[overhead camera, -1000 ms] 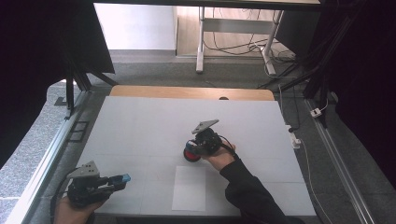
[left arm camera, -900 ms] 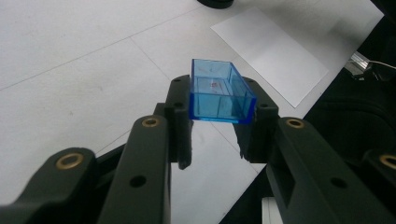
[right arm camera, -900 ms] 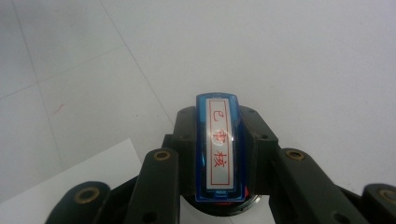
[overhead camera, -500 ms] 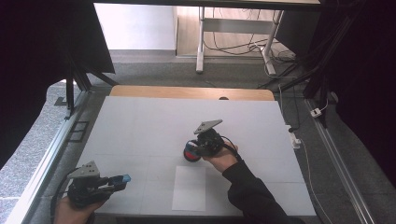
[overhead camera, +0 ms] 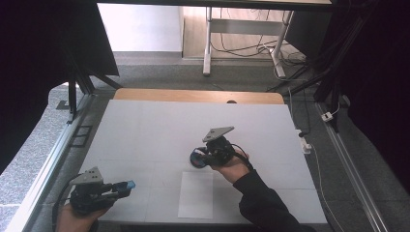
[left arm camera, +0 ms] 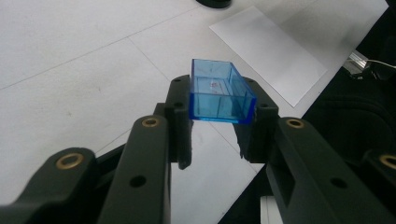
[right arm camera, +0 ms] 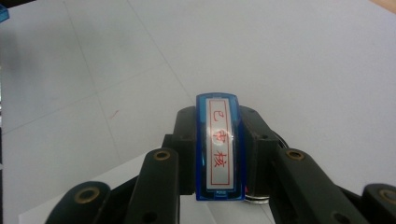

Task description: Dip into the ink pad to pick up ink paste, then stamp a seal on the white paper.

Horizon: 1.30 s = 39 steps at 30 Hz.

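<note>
My left gripper (overhead camera: 126,185) sits at the table's front left corner, shut on a small clear blue plastic cap (overhead camera: 130,184). In the left gripper view the cap (left arm camera: 219,100) is clamped by its two sides between the jaws of the left gripper (left arm camera: 219,91), open face toward the camera. My right gripper (overhead camera: 198,158) hovers near the table's middle, shut on a blue stamp (overhead camera: 197,158). In the right gripper view the stamp (right arm camera: 218,149) stands between the jaws of the right gripper (right arm camera: 218,119), showing a white label with red characters.
A white paper sheet (overhead camera: 196,194) lies on the white table (overhead camera: 159,125) just in front of the right gripper, and also shows in the left gripper view (left arm camera: 271,51). A wooden strip (overhead camera: 193,95) edges the table's far side. Metal rails run along both sides.
The right gripper with the stamp has drifted very slightly to the right. The left gripper with the cap has stayed in place.
</note>
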Each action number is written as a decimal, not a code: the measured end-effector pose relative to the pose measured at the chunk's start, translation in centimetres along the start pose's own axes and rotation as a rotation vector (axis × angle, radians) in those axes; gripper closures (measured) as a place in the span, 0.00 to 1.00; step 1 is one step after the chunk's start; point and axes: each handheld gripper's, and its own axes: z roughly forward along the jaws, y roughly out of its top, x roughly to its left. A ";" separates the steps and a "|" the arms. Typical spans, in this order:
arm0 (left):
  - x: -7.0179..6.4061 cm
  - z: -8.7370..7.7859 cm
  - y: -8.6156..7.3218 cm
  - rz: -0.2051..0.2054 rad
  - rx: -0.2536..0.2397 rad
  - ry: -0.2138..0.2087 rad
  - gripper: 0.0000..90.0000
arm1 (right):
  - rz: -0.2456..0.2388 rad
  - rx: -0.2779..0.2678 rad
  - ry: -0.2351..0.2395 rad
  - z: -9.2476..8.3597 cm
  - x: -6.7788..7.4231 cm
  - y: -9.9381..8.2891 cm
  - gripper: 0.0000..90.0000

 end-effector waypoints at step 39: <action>0.1 0.0 0.0 -0.004 -0.005 -0.009 0.76 | -0.030 -0.037 0.078 -3.2 3.2 -1.2 0.79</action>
